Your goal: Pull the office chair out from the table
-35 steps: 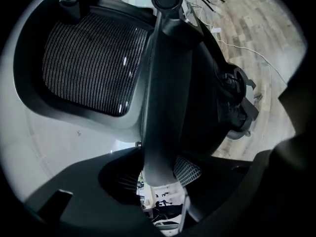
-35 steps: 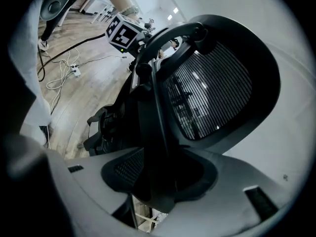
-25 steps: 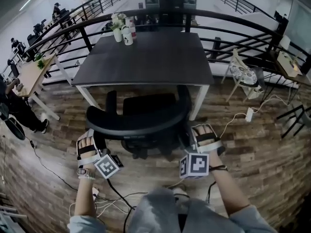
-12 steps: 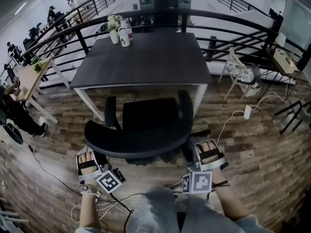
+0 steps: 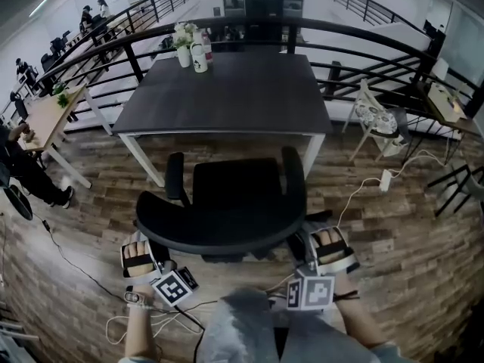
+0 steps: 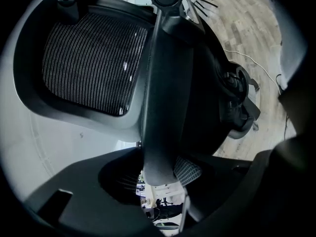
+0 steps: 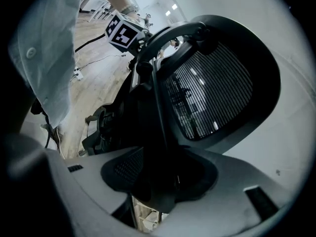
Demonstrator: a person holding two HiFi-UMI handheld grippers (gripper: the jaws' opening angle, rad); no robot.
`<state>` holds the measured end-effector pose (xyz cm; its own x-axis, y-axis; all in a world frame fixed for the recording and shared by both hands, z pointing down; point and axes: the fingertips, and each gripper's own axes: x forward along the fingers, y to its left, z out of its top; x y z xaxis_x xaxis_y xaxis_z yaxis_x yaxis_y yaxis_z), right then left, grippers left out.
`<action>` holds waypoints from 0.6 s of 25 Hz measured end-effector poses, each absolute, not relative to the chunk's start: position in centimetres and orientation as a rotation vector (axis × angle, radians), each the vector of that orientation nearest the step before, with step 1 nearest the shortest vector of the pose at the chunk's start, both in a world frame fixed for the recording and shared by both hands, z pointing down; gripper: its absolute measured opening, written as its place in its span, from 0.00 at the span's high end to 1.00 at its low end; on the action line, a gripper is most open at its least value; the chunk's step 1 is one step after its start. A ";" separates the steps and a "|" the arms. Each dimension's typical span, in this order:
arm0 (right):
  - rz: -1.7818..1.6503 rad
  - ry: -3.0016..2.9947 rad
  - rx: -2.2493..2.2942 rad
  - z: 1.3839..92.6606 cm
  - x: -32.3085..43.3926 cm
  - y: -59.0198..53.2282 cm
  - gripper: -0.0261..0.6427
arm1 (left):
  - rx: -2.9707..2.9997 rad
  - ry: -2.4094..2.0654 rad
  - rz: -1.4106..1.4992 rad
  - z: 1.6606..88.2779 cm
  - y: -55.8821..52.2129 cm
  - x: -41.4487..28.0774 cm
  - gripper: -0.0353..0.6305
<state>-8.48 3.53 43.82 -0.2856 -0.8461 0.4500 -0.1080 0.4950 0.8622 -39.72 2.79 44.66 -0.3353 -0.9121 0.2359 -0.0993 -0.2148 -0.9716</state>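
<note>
The black office chair (image 5: 231,191) stands in front of the dark table (image 5: 227,89), its seat out from under the table's edge. My left gripper (image 5: 146,246) is shut on the left end of the curved backrest (image 5: 219,237), and my right gripper (image 5: 321,242) on the right end. In the left gripper view the backrest's frame bar (image 6: 163,107) runs between the jaws of the left gripper (image 6: 160,181), with the mesh (image 6: 89,58) beside it. In the right gripper view the right gripper (image 7: 163,181) clamps the frame below the mesh (image 7: 212,93).
A cup and a flower pot (image 5: 193,50) stand at the table's far left corner. A black railing (image 5: 363,32) curves behind the table. A light chair (image 5: 378,116) and a cable with a power strip (image 5: 386,178) are at the right. A person (image 5: 23,165) sits at the left.
The chair has rolled toward me, away from the table, with both grippers still on its backrest. More of the seat and both armrests now show in front of the table.
</note>
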 end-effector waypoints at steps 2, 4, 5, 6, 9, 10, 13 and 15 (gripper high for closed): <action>-0.915 -1.720 0.815 43.8 -8.4 3.6 0.67 | -1.231 1.410 -1.598 44.0 2.8 -39.3 0.64; -0.922 -1.721 0.816 43.8 -8.3 3.4 0.67 | -1.226 1.422 -1.576 43.4 2.5 -39.0 0.64; -0.926 -1.723 0.818 43.8 -8.3 3.4 0.67 | -1.228 1.424 -1.578 43.5 2.5 -39.1 0.64; -0.933 -1.725 0.821 43.8 -8.4 3.3 0.66 | -1.230 1.426 -1.587 43.8 2.5 -39.3 0.64; -0.945 -1.736 0.832 44.0 -8.6 3.5 0.66 | -1.261 1.456 -1.590 44.8 2.9 -39.8 0.64; -0.944 -1.743 0.837 44.0 -8.5 3.6 0.66 | -1.297 1.480 -1.575 44.8 3.0 -39.6 0.63; -0.937 -1.770 0.851 43.9 -8.5 3.4 0.65 | -1.389 1.546 -1.534 44.4 2.8 -39.1 0.60; -0.921 -1.798 0.858 43.9 -8.7 3.4 0.64 | -1.409 1.578 -1.521 44.2 2.7 -39.1 0.59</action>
